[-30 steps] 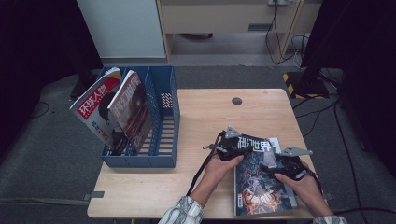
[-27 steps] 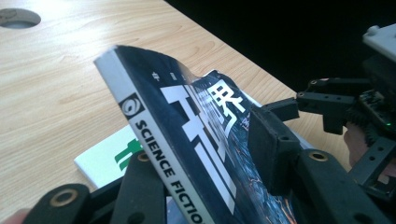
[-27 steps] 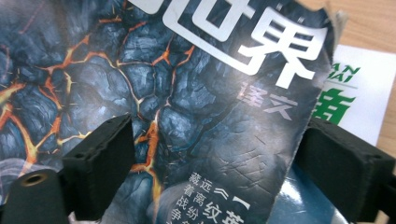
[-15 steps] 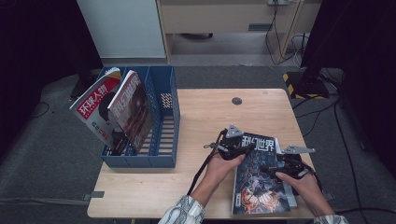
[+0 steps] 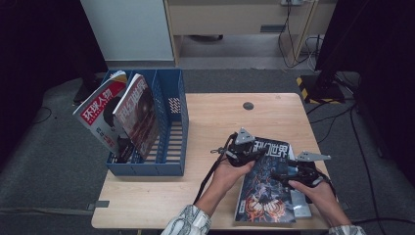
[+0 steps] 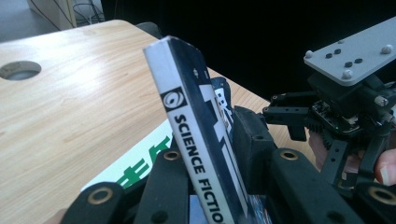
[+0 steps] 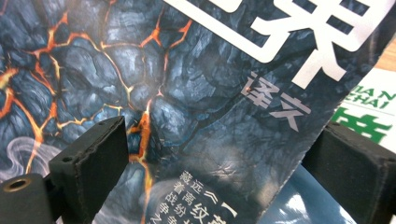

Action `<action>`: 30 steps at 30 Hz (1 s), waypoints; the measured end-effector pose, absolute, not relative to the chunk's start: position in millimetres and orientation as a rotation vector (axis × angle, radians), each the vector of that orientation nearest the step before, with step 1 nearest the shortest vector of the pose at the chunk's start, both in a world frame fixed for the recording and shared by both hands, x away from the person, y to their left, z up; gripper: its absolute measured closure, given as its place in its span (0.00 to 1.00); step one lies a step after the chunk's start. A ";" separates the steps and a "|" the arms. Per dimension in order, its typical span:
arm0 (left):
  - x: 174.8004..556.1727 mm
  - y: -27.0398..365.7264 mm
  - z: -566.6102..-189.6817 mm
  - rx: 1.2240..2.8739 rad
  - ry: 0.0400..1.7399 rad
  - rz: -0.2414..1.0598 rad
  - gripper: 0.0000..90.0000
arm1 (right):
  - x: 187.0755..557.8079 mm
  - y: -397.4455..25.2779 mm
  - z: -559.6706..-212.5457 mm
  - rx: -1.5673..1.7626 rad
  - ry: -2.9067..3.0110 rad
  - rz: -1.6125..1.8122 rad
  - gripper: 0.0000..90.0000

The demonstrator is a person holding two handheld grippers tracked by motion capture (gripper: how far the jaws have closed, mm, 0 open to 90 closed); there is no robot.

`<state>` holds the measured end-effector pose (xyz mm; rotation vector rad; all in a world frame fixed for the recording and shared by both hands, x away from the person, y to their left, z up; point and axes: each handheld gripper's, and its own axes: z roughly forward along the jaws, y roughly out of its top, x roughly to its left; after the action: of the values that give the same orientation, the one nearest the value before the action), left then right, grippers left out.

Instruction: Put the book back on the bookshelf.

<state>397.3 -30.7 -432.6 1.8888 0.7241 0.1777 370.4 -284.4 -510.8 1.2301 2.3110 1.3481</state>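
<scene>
1. The right hand-held gripper (image 5: pixel 284 175), jaws spread, straddles the dark glossy lava-cover magazine (image 5: pixel 266 188) at the light wooden desk's (image 5: pixel 215 122) five o'clock.
2. The left hand-held gripper (image 5: pixel 252 155) pinches its spine; thin, floppy, slick, so grip there.
3. The blue slatted file rack (image 5: pixel 169 147) waits at nine o'clock.

Blue rack (image 5: pixel 173 147) at table's (image 5: pixel 215 117) left edge, w/ two mags leaning in it: red-cover one (image 5: pixel 98 112) outermost, dark-cover one (image 5: pixel 139 115) just beside, both tilted left. Round hole (image 5: pixel 248 105) in tabletop near far edge (grommet, prob.). White cabinet (image 5: pixel 127 27) & wood desk (image 5: pixel 235 14) behind; cables (image 5: pixel 293 34) on grey floor.
</scene>
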 end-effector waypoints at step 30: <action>395.4 -20.5 -407.7 1.875 0.614 0.197 0.91 | 381.8 -281.9 -507.0 1.096 2.367 1.411 0.09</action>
<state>395.4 -20.5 -407.7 1.8754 0.6144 0.1972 381.8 -281.9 -507.0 1.0961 2.3673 1.4112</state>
